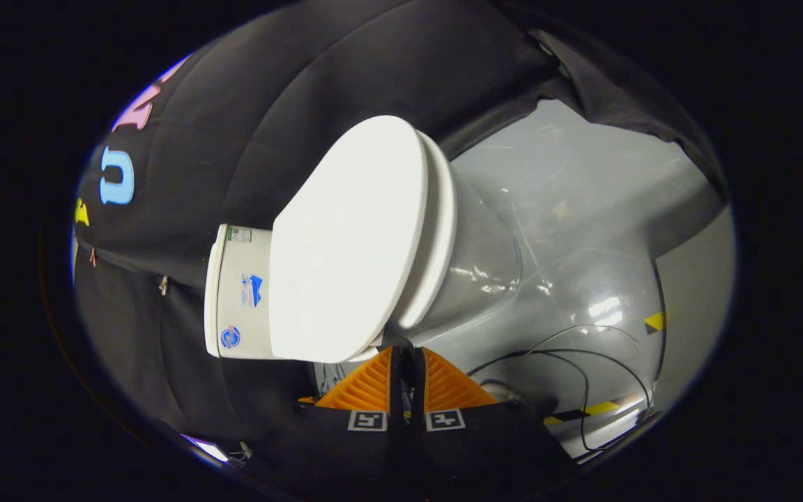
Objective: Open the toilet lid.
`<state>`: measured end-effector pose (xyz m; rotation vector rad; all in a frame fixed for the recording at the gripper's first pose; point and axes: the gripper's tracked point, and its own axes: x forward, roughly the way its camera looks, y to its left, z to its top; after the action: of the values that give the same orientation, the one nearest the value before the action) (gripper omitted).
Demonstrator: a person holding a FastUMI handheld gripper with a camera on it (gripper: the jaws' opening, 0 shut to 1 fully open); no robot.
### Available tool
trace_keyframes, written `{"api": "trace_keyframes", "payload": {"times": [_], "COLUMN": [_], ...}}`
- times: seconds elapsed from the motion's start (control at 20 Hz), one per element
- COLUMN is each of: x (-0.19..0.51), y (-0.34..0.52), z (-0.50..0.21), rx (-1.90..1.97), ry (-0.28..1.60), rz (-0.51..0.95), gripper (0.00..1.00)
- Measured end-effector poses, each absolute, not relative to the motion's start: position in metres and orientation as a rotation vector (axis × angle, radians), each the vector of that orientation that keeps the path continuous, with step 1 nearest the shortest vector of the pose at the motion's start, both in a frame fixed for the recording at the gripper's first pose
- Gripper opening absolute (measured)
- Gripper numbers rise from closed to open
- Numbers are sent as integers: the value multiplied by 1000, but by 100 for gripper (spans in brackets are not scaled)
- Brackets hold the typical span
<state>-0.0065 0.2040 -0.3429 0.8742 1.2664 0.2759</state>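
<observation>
Glossy white oval plastic toilet lid [349, 240] lies down flat on the seat, just ahead of the gripper [407, 348]. The 2 fingers sit nearly together w/ a thin gap, tips by the lid's side rim, gripping nothing. Lid prob. rigid, light, slick, hinged near the white tank [238, 293]; best hooked under the rim.

I am working in a staged test booth, not a real bathroom. A white toilet [366, 244] with its tank [238, 300] stands against black cloth draped as a wall [290, 90], with no tiling or plumbing fixtures around it. The floor [583, 209] is smooth grey and glossy. Yellow-and-black hazard tape [600, 409] marks it, and loose black cables [583, 362] run across it beside the toilet base.
</observation>
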Motion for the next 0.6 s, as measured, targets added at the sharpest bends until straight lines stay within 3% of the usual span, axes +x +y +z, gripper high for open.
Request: {"api": "trace_keyframes", "payload": {"times": [0.6], "x": [25], "y": [232], "z": [-181], "rx": [630], "ry": [986], "rz": [357], "gripper": [6]}}
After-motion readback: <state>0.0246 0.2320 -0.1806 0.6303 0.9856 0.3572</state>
